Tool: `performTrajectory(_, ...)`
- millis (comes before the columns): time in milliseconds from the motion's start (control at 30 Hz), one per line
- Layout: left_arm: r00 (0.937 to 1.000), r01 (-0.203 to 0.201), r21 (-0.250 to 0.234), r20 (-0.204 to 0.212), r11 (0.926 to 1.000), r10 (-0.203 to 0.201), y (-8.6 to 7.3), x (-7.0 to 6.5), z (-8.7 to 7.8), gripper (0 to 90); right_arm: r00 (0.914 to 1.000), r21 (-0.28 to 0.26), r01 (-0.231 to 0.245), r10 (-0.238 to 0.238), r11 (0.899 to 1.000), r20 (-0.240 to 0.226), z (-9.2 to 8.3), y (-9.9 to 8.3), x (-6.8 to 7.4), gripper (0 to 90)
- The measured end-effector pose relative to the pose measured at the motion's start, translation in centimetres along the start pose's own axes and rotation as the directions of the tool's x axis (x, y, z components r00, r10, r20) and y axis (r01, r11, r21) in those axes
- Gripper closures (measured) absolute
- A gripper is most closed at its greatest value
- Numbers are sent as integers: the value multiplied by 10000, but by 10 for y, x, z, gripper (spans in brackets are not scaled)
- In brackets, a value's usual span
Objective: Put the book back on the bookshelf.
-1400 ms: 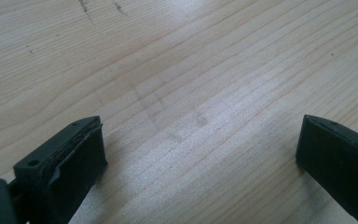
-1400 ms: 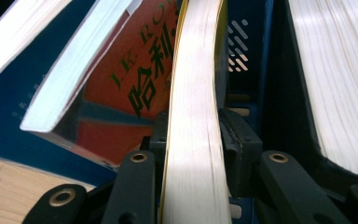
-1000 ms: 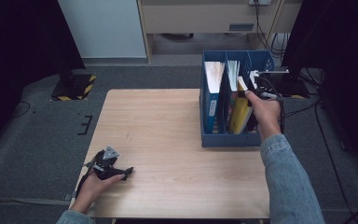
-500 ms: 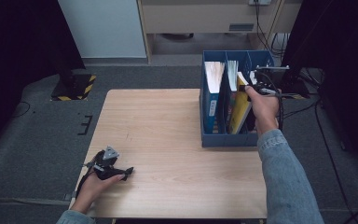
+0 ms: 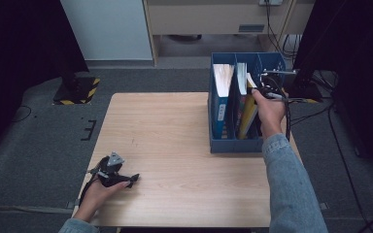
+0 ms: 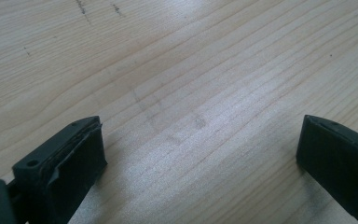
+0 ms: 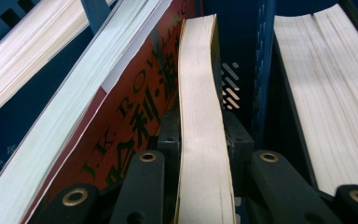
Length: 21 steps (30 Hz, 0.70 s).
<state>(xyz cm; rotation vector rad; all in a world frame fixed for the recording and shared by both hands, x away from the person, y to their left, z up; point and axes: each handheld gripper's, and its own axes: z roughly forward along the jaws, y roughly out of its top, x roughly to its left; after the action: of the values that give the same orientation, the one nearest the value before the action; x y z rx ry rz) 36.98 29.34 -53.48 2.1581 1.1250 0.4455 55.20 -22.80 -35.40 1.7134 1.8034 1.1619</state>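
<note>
Near the bottom left of the high view, the left claw (image 5: 128, 180) rests on the bench (image 5: 175, 145), held by the person's left hand (image 5: 99, 191) at the bench's near left corner. Its jaws stand wide apart with nothing between them; in the left gripper view they frame bare wood grain, one jaw at the lower left and the other at the lower right of the frame.

Farther up and to the right in the high view, a grey sleeve (image 5: 291, 189) rises from the bottom edge to the right hand (image 5: 270, 112), which reaches over the near wall of a blue rack (image 5: 235, 144) standing on the bench's far right part. The right claw (image 5: 258, 90) sits among the books inside the rack, with its cable looping over the hand.

From the right gripper view, the right claw (image 7: 204, 140) is clamped on a thin yellow book (image 7: 201, 135), its pads pressing both covers while the cream page edge runs up the middle of the frame. Just left of it leans a red book (image 7: 135, 107) with gold lettering, touching the yellow book. Farther left lies a white-paged book (image 7: 42, 135), tilted the same way. At the right of the frame, beyond a blue divider (image 7: 261, 70), another thick book (image 7: 326, 93) shows its page edges.
</note>
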Motion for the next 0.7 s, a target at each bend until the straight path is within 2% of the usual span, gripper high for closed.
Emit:
performTrajectory(233,10000,14,6,-15,10000,-13,0,0,0,2,10000,609,20,-17,9981,-53,-4,0,4,702)
performTrajectory(600,10000,15,16,-11,10000,-15,0,-1,0,2,9999,816,133,-133,9966,-8,-11,-1,7,705)
performTrajectory(700,10000,13,21,-13,10000,-13,0,-1,0,1,10000,826,-23,24,9966,-14,-11,-1,8,720)
